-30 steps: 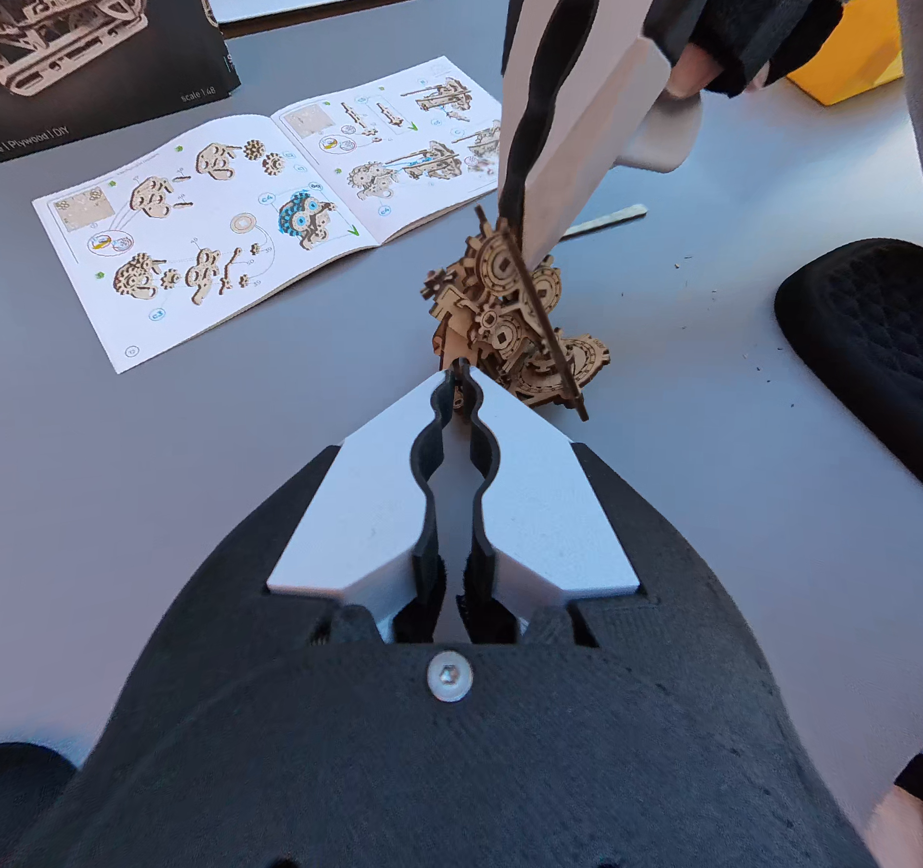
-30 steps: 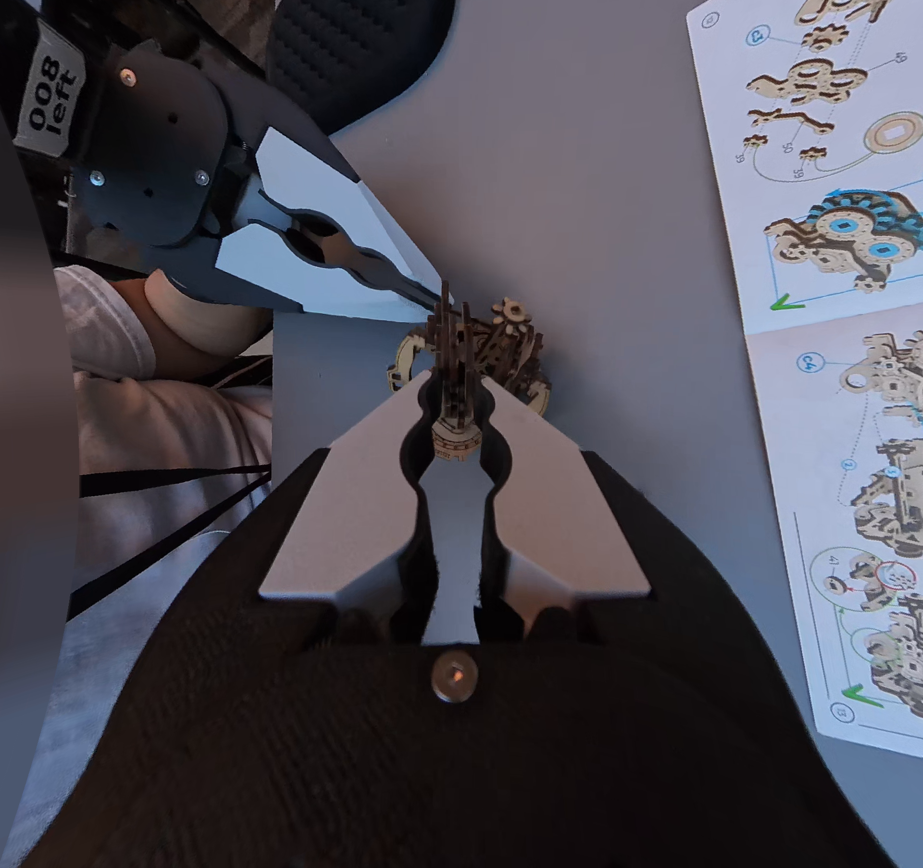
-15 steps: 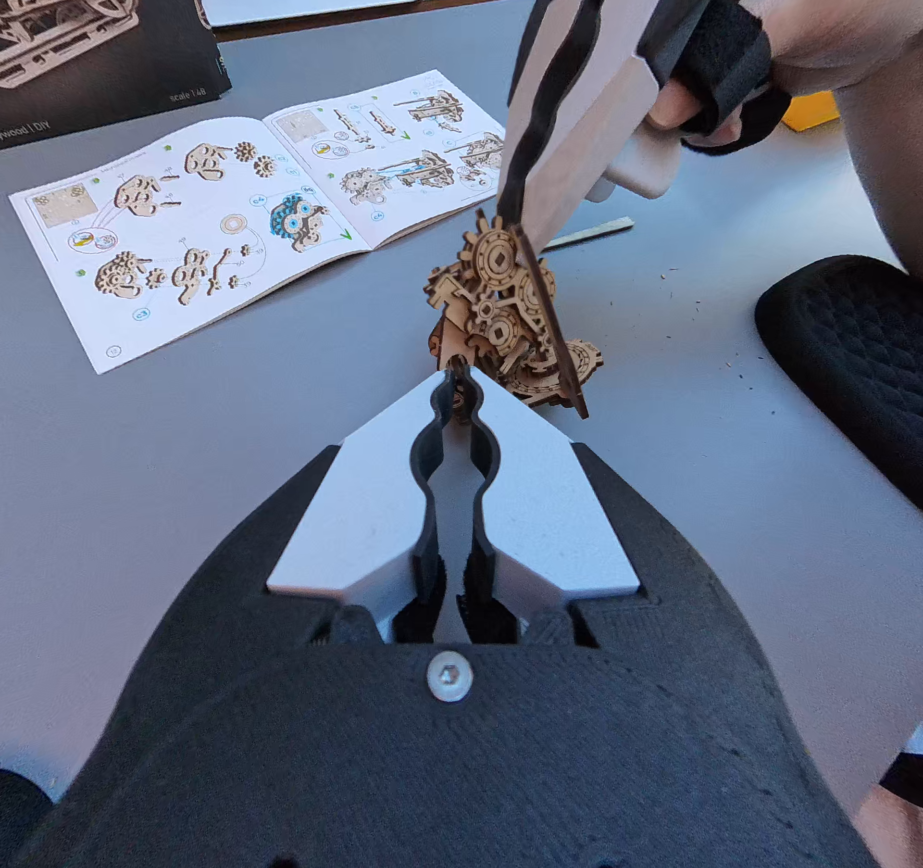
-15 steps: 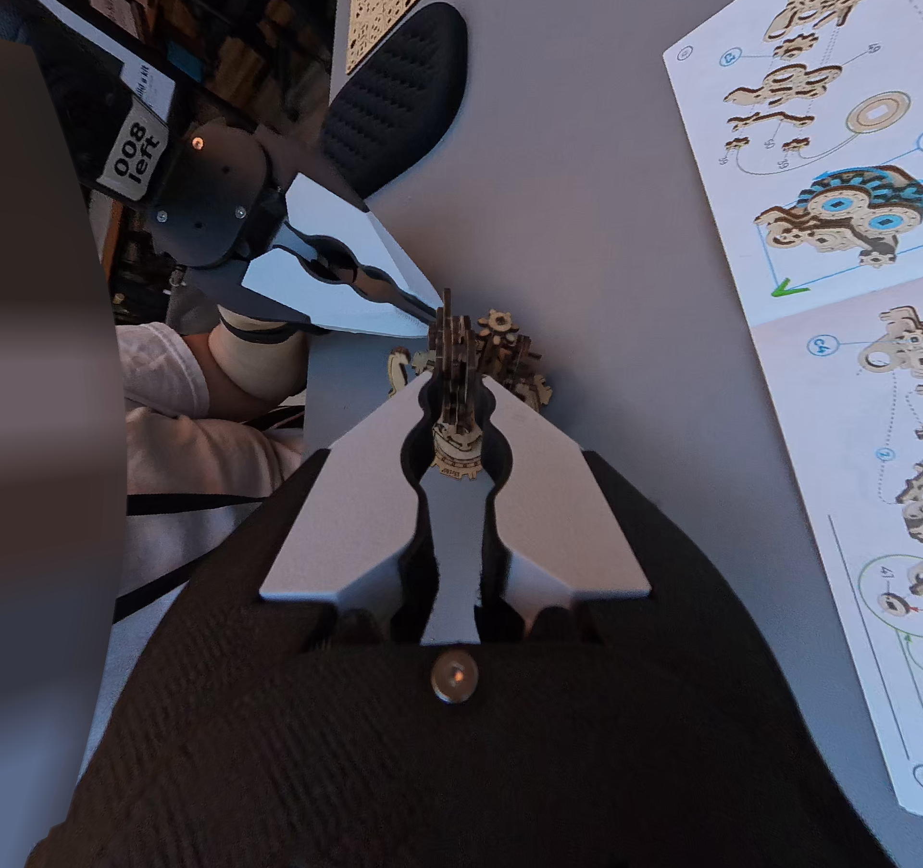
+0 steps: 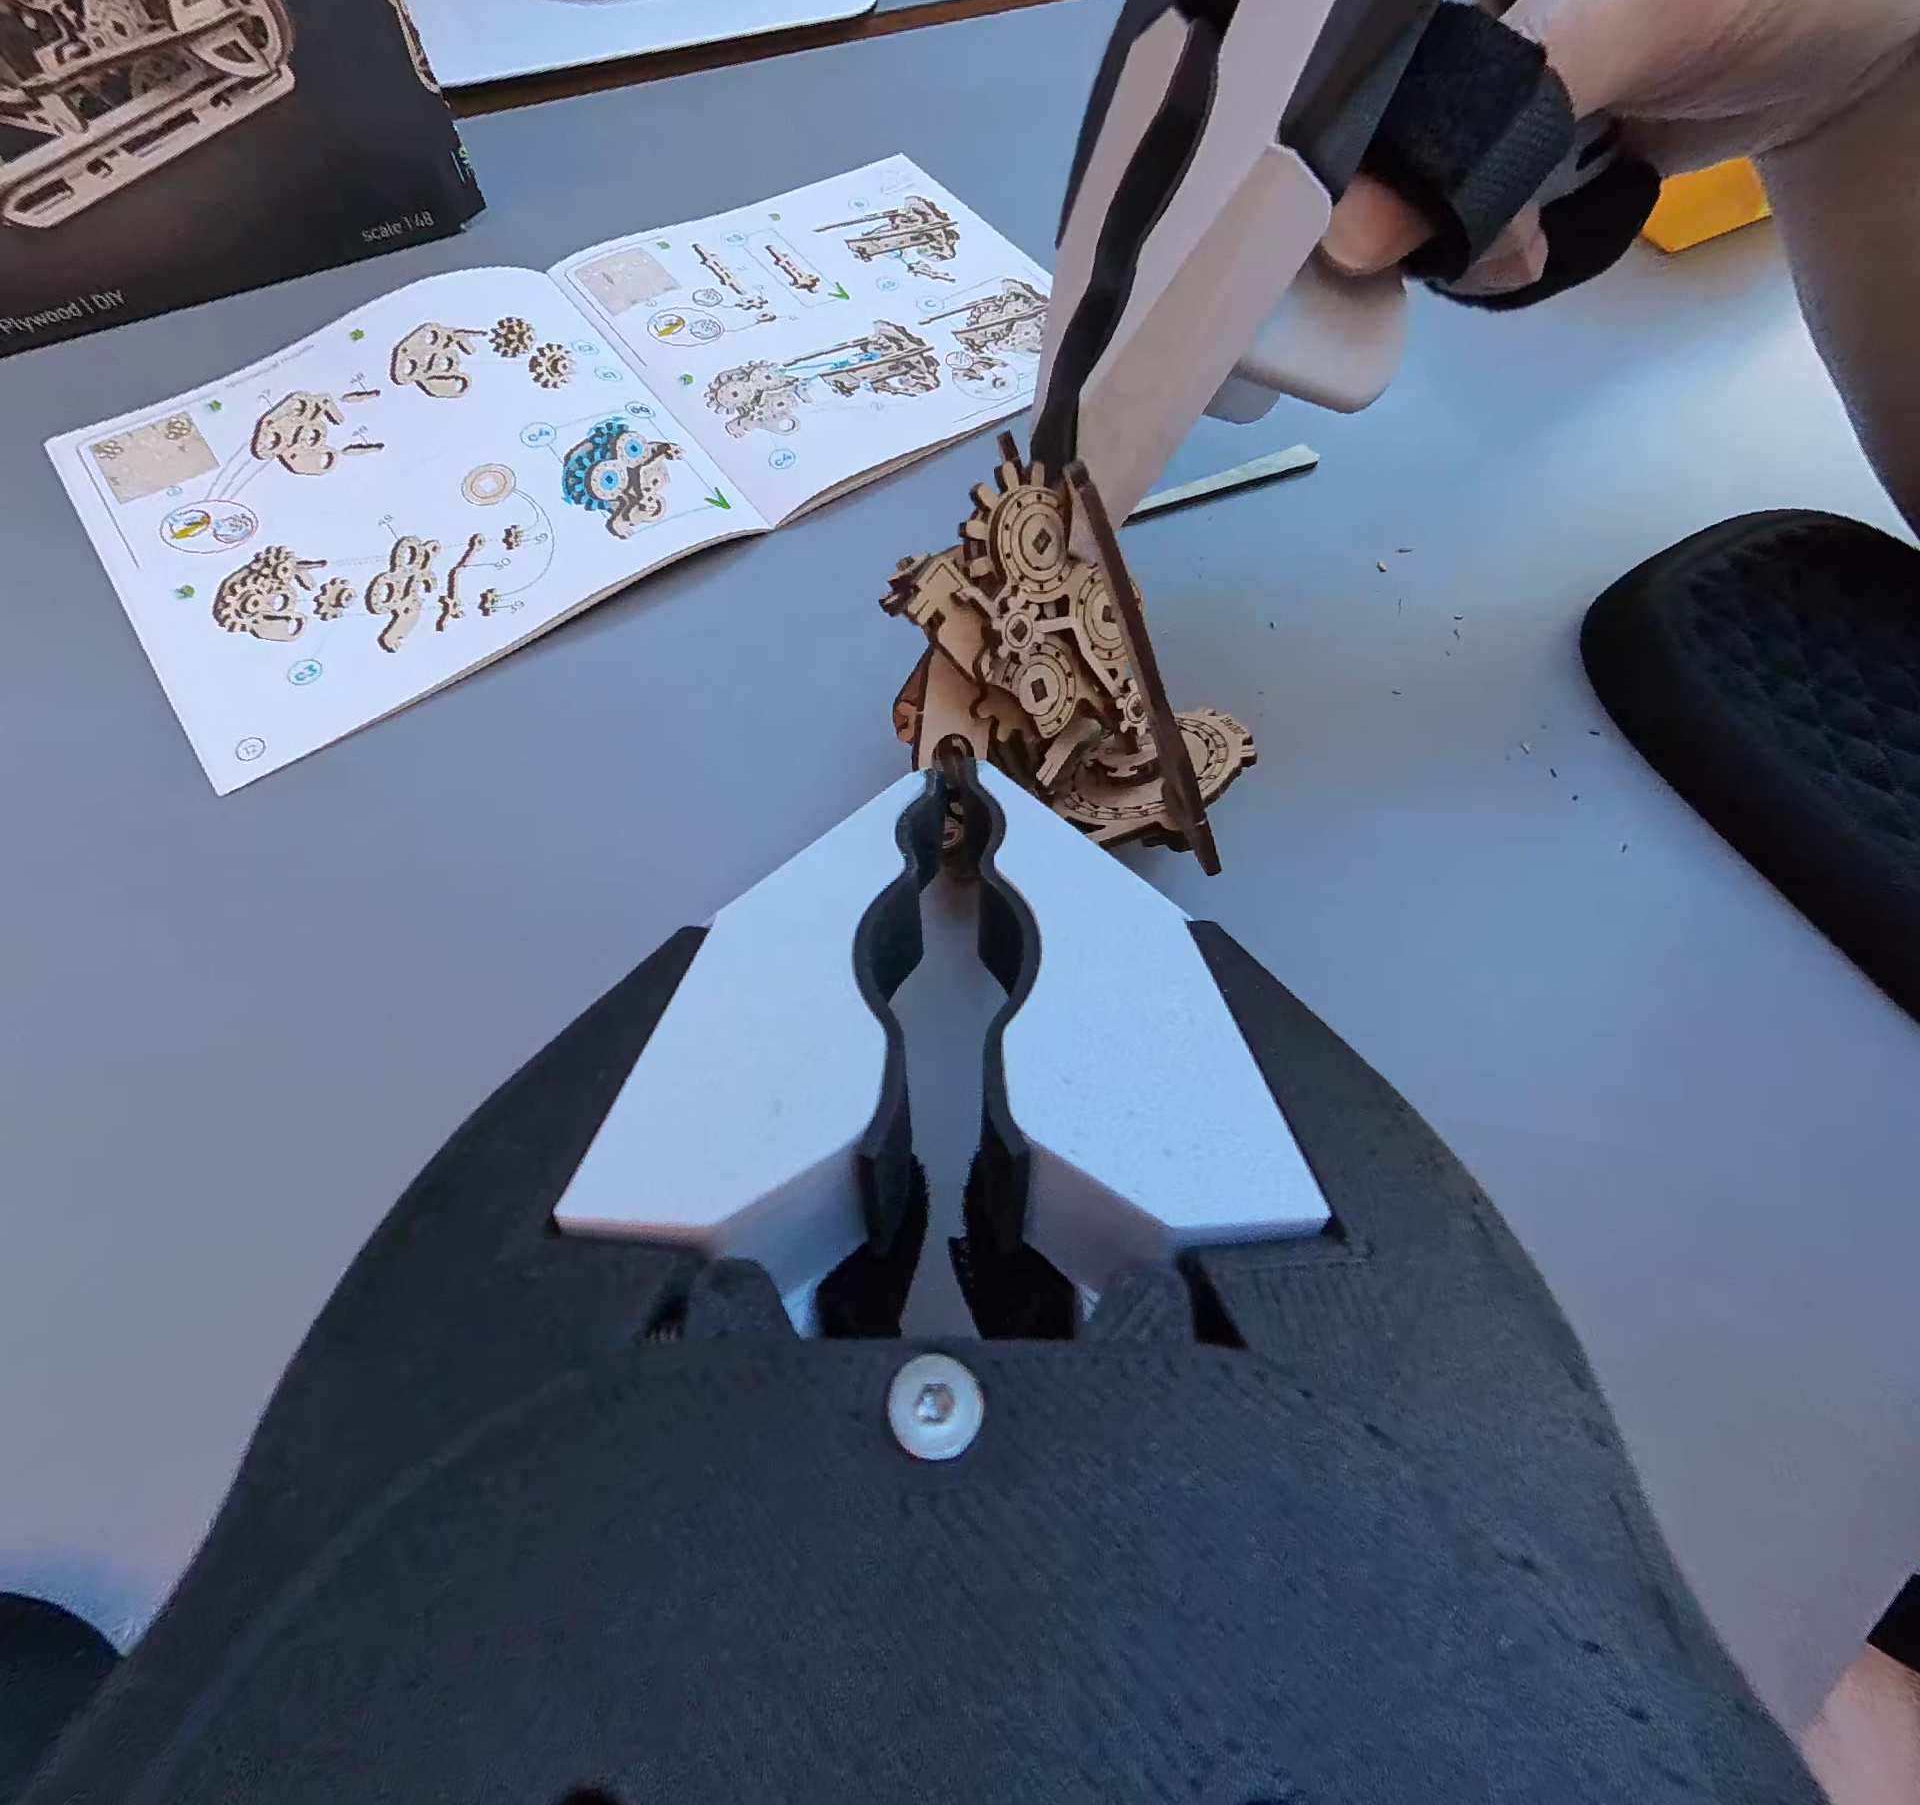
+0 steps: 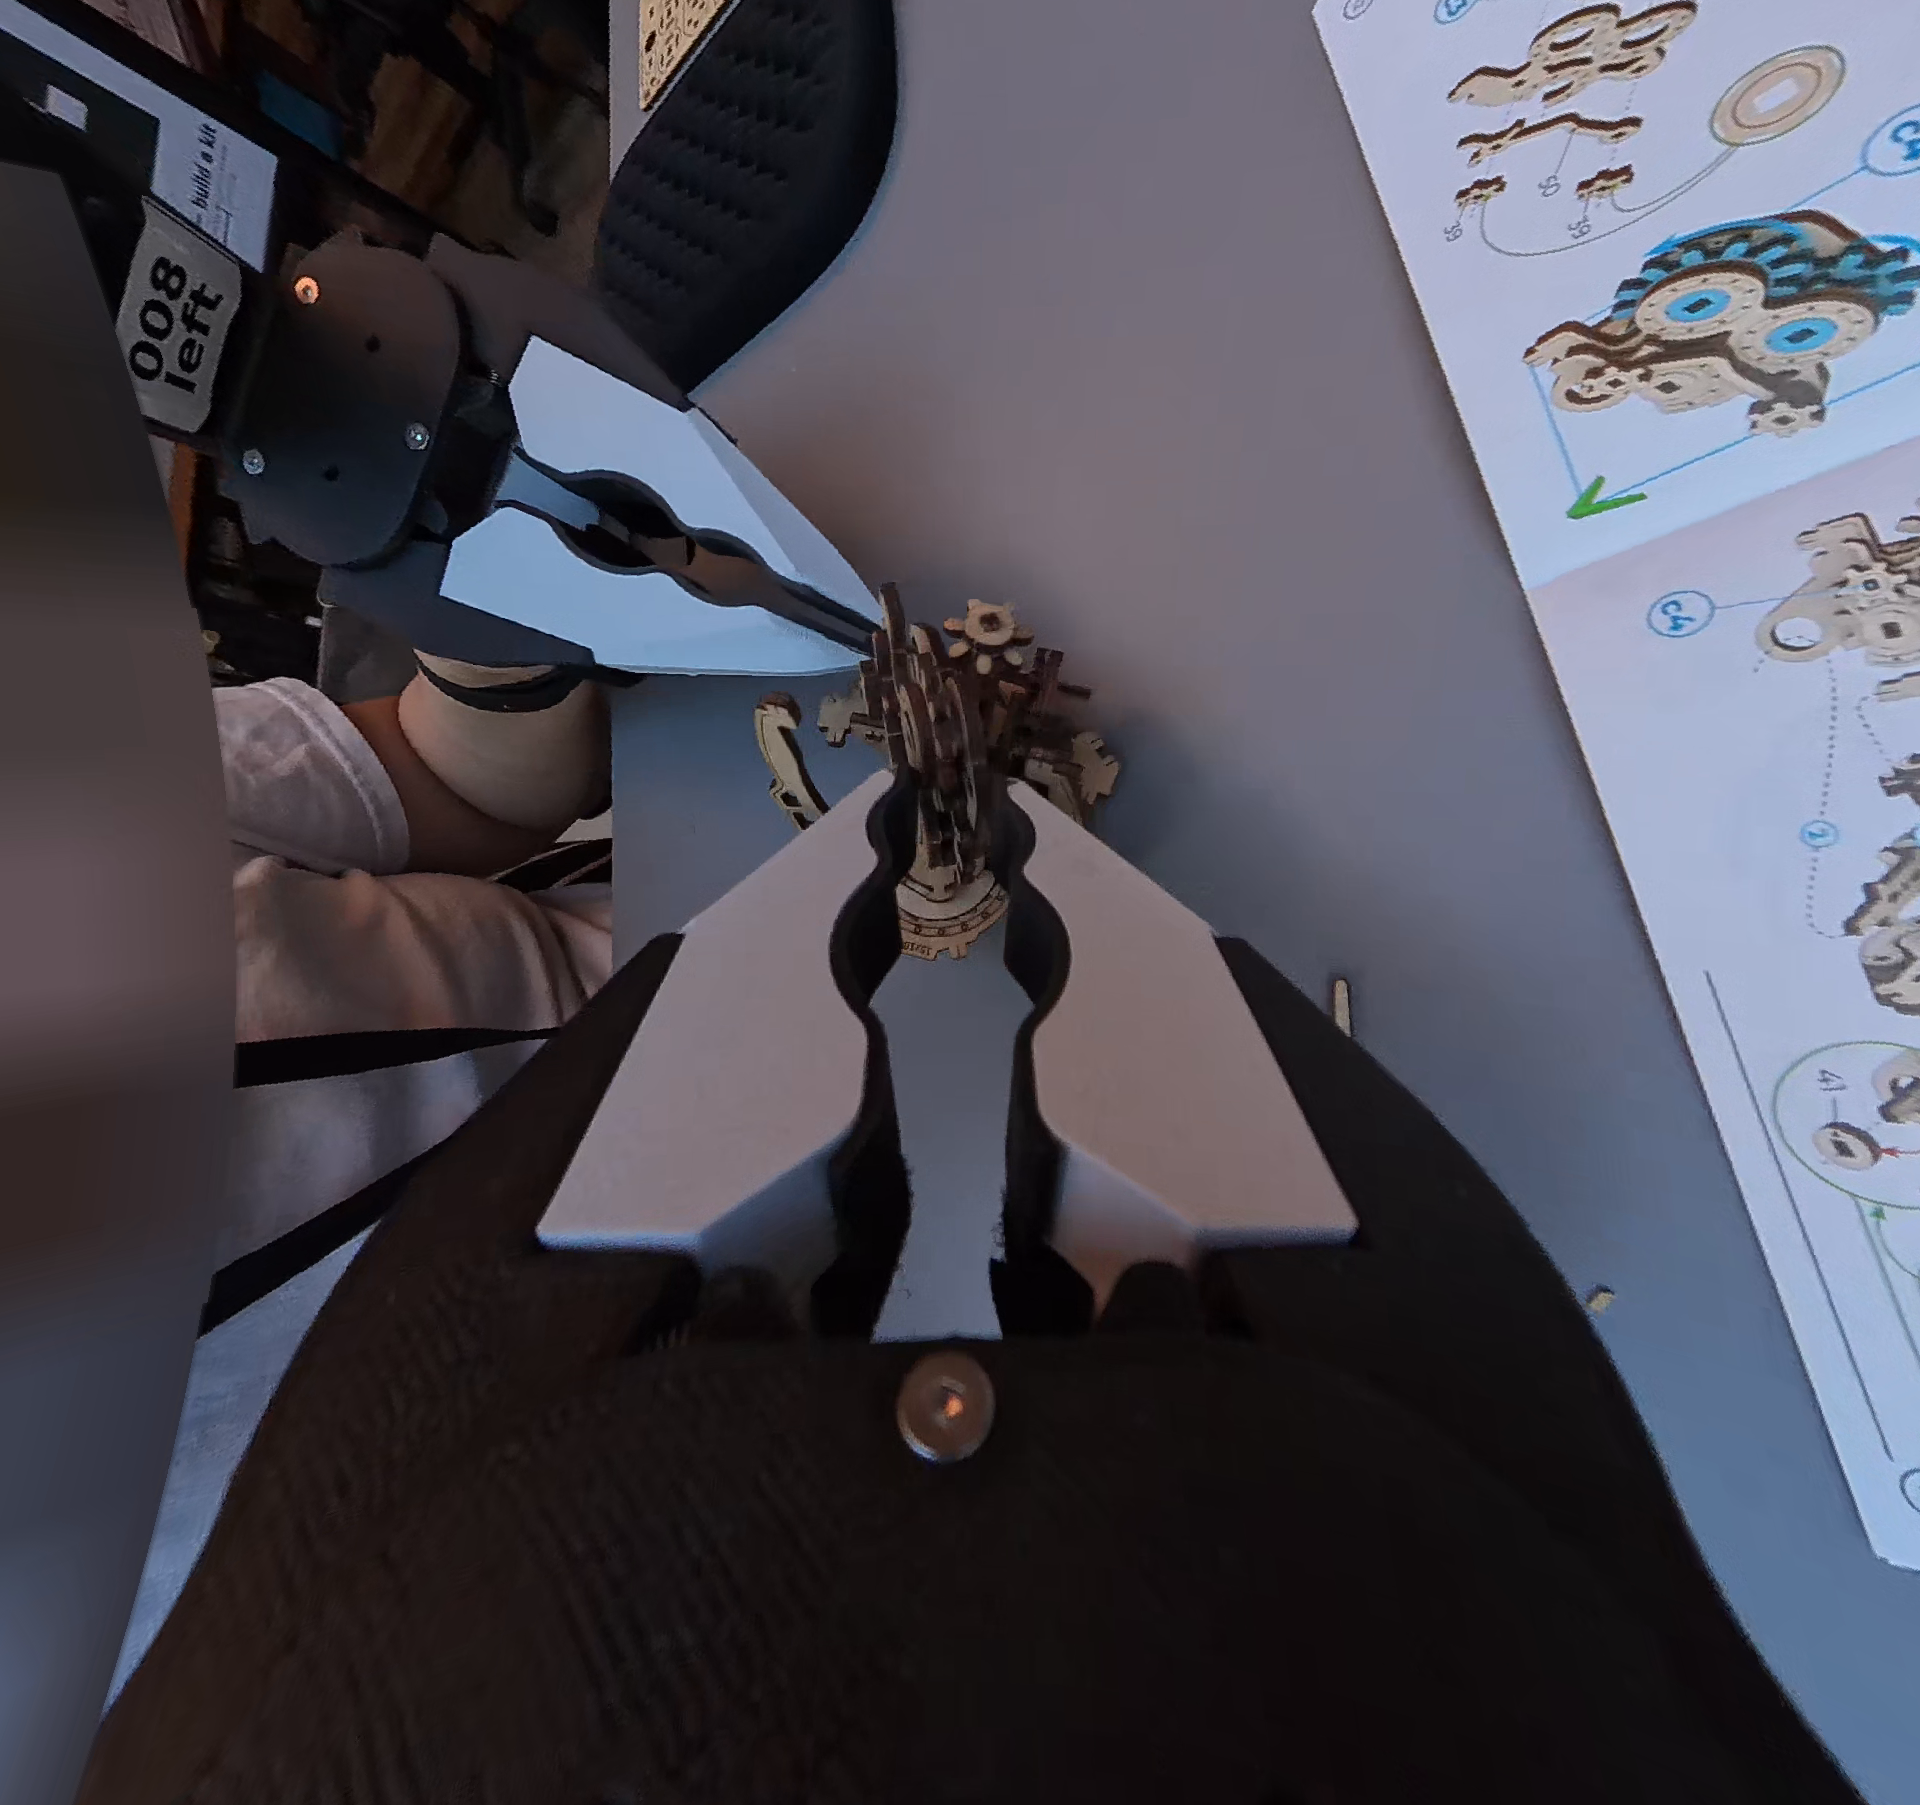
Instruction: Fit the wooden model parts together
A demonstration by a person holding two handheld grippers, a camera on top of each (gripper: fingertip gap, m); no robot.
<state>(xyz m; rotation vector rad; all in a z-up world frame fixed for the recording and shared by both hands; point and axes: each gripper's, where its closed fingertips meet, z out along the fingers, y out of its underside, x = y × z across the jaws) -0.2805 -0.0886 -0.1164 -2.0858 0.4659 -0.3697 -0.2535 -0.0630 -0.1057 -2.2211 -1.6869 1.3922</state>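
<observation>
A wooden gear assembly (image 5: 1039, 654) of several cogs and plates stands tilted on the grey table (image 5: 520, 924). My left gripper (image 5: 951, 789) is shut on a small loop at the assembly's near lower edge. My right gripper (image 5: 1060, 467) comes down from the upper right and is shut on the assembly's top edge. In the right wrist view the right gripper (image 6: 940, 799) pinches the stacked plates of the assembly (image 6: 987, 685), and the left gripper (image 6: 873, 638) holds it from the left. The parts between the jaws are hidden.
An open instruction booklet (image 5: 468, 467) lies to the left, also in the right wrist view (image 6: 1714, 612). A black kit box (image 5: 156, 93) stands at the back left. A black padded rest (image 5: 1766, 716) lies right. A thin wooden stick (image 5: 1226, 482) lies behind the assembly.
Both grippers stay shut on the assembly. The right gripper's hand has come further into the left wrist view, and the right wrist view has tilted toward the table edge.
</observation>
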